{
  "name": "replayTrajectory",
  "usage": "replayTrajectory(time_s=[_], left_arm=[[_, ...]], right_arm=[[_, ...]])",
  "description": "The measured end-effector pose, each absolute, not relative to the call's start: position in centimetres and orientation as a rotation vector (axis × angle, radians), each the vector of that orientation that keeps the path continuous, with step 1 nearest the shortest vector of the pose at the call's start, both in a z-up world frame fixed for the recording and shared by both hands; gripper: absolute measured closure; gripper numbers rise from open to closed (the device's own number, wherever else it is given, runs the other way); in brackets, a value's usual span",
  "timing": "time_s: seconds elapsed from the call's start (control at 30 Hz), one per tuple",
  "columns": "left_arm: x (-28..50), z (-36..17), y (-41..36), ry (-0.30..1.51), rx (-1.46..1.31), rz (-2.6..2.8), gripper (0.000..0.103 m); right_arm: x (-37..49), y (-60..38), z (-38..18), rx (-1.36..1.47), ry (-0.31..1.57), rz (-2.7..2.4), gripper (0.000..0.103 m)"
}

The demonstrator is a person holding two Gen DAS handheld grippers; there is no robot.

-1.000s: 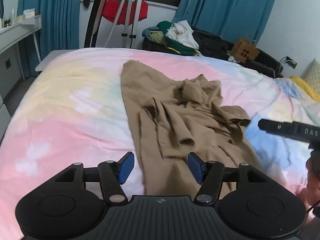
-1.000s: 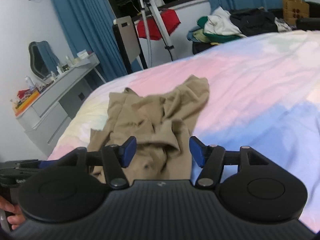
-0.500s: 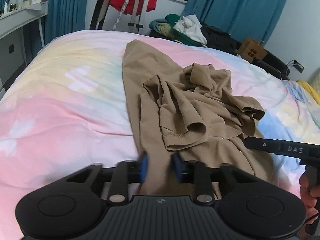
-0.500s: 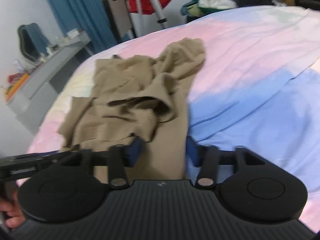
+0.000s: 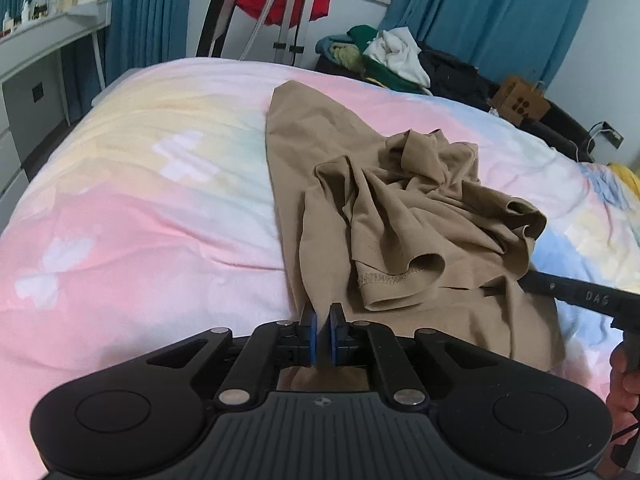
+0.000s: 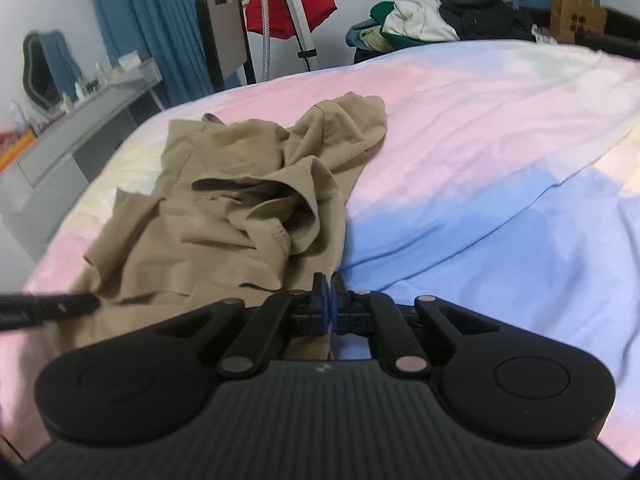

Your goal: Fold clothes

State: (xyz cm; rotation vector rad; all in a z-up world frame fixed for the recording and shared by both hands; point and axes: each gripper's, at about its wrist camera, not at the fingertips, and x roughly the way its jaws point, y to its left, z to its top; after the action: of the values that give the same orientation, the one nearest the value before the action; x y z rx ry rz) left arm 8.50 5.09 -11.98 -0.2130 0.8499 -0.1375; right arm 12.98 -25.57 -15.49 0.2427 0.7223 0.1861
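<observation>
We have both grippers clamped on the near hem of the tan shirt (image 5: 404, 216) — our left gripper (image 5: 321, 326) pinches the left corner, blue pads pressed nearly together with cloth between them. Our right gripper (image 6: 329, 307) grips the right corner the same way. The shirt lies crumpled on the pastel bedspread (image 5: 132, 216), its far part bunched up in folds.

Left gripper (image 5: 321, 330) & right gripper (image 6: 330, 307): matte black ribbed bodies w/ round discs, silver pivot screws, blue finger pads (image 5: 311, 336). Bare-skinned hand (image 5: 624, 380) lower right; white "DAS" lettering.
</observation>
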Motion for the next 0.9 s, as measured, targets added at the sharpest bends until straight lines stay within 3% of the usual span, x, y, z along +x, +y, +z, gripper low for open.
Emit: replayTrajectory(time_s=[0.07,0.13,0.2,0.27,0.3,0.33,0.43,0.47,0.67,0.8,0.83,0.87,0.9], left_arm=[[8.4,-11.9,5.2,0.862,-0.231,-0.131,0.074],[7.3,-11.2,5.4,0.867,-0.302,-0.136,0.06],[5.8,-10.6,5.5,0.864,-0.398,-0.171,0.051],[4.3,-10.2,5.7,0.866,-0.504,-0.205,0.032],[3.7,-10.5,5.7,0.884,-0.566,-0.227,0.031],[3.2,-10.9,5.8,0.901,-0.629,-0.25,0.031],[2.9,-12.6,5.3,0.966,-0.698,-0.249,0.03],[2.9,-13.2,5.1,0.987,-0.715,-0.241,0.03],[4.9,-17.9,6.5,1.036,-0.971,-0.181,0.031],[5.5,-18.5,7.3,0.958,-1.071,-0.18,0.032],[5.7,-18.6,7.5,0.943,-1.085,-0.173,0.034],[5.7,-18.8,7.6,0.928,-1.079,-0.16,0.045],[5.8,-19.0,7.6,0.914,-1.072,-0.147,0.052]], right_arm=[[12.6,-26.3,-15.0,0.306,0.708,0.194,0.096],[11.9,-27.0,-14.4,0.371,0.689,0.19,0.096],[11.2,-27.8,-13.7,0.437,0.677,0.19,0.095],[10.3,-28.7,-12.9,0.518,0.659,0.207,0.094],[9.9,-28.9,-12.6,0.562,0.654,0.226,0.093],[9.5,-29.1,-12.4,0.607,0.66,0.254,0.085],[9.0,-29.0,-13.2,0.773,0.73,0.394,0.037],[8.9,-28.8,-13.9,0.842,0.764,0.426,0.031],[9.4,-27.0,-20.0,1.196,1.024,0.499,0.031],[10.3,-27.7,-21.9,1.252,1.017,0.38,0.031],[10.5,-28.1,-22.3,1.273,0.999,0.349,0.032],[10.7,-28.4,-22.3,1.279,0.97,0.329,0.035],[10.9,-28.7,-22.3,1.28,0.939,0.313,0.043]])
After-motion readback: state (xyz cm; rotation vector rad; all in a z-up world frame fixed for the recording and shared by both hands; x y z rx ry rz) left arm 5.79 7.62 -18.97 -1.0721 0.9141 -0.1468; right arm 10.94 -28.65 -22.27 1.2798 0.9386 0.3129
